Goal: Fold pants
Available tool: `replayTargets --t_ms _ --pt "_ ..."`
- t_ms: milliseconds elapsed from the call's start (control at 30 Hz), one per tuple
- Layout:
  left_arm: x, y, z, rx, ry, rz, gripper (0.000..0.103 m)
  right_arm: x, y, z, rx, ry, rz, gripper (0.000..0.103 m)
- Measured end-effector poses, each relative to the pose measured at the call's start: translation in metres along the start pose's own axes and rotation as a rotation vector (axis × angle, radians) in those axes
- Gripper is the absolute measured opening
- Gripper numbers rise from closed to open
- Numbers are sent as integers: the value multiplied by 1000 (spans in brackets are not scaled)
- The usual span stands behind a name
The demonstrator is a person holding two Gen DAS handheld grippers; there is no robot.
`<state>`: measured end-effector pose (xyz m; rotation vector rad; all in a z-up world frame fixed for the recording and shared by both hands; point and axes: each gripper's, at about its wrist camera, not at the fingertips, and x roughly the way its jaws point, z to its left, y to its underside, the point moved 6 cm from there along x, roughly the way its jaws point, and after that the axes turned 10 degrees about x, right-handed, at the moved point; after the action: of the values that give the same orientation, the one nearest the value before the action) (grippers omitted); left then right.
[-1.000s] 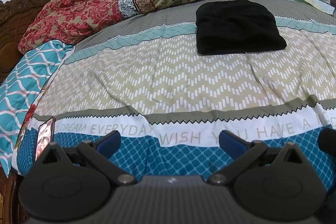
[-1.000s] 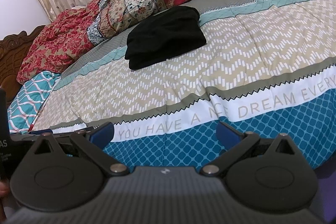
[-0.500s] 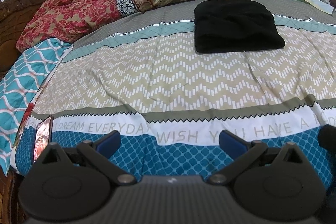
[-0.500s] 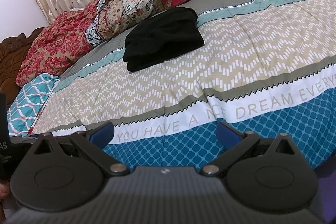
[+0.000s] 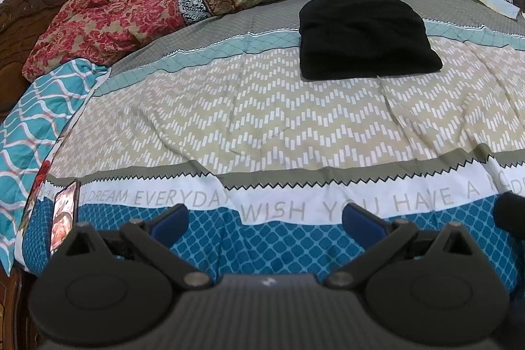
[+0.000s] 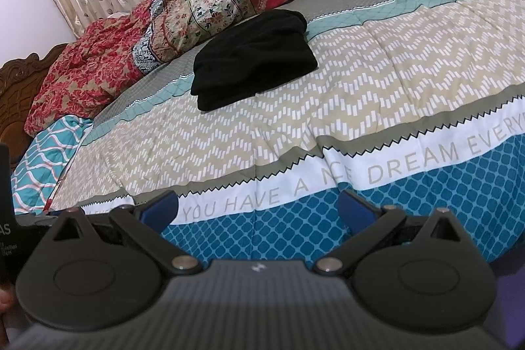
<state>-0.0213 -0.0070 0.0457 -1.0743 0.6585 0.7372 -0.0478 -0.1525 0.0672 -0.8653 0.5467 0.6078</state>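
Both wrist views look from the bed's (image 5: pixel 262 107) near edge across it; both show the black pants (image 5: pixel 364 35) (image 6: pixel 252 58) beyond.

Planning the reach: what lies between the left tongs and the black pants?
Only bare bedspread lies between the open left tongs and the folded black pants, per the left wrist view.

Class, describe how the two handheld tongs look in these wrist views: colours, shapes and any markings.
Both look alike. The left tongs and right tongs each have a dark grey ribbed body bearing a small pale logo, two round black discs, black linkage arms with silver pivot pins, and blue pads on the fingers. No cables or sleeves show.
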Motion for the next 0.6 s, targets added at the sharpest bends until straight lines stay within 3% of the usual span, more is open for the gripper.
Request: replayTargets --t_ms 600 --pt "2 0 -3 4 10 14 103 0 0 -1 3 0 2 103"
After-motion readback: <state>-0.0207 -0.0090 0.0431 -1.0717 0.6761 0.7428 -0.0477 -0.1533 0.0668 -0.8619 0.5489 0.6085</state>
